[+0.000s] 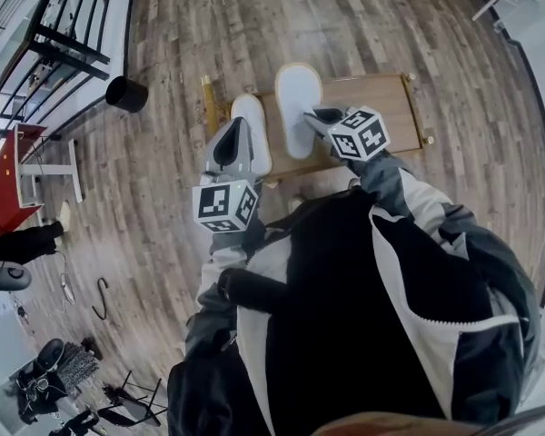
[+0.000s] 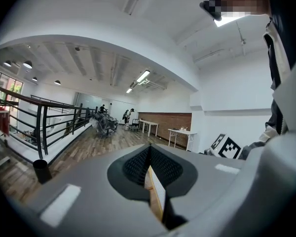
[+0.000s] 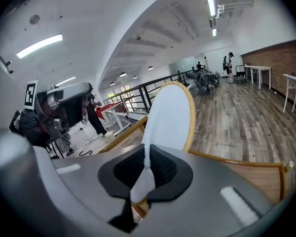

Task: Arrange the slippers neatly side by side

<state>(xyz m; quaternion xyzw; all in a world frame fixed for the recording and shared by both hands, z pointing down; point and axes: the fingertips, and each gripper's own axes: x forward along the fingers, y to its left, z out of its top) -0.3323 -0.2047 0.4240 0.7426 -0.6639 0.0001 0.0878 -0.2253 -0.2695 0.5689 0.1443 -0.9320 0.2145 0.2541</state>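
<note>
Plank floor (image 1: 182,25) carries a low wooden tray (image 1: 381,98) w/ a raised tan rim, and both white slippers lie on it side by side, toes away from the person. Left slipper (image 1: 252,109) sits a bit nearer the person than right slipper (image 1: 297,98); the two are just beside each other. Left gripper (image 1: 239,130) is clamped on the left slipper's near edge: its own view shows the jaws pinched together w/ a thin white-and-tan edge btwn them. Right gripper (image 1: 320,116) is likewise closed on the right slipper's edge; that view shows the white sole w/ tan trim stretching ahead of the jaws. Black bin (image 1: 126,94) stands on the floor left of the tray, near a black railing (image 2: 41,127); red table (image 1: 4,175) further left. Room is an open hall: white ceiling w/ strip lights (image 2: 143,76), brick wall (image 2: 165,120), white tables (image 2: 182,135), ppl far in the bg.
</note>
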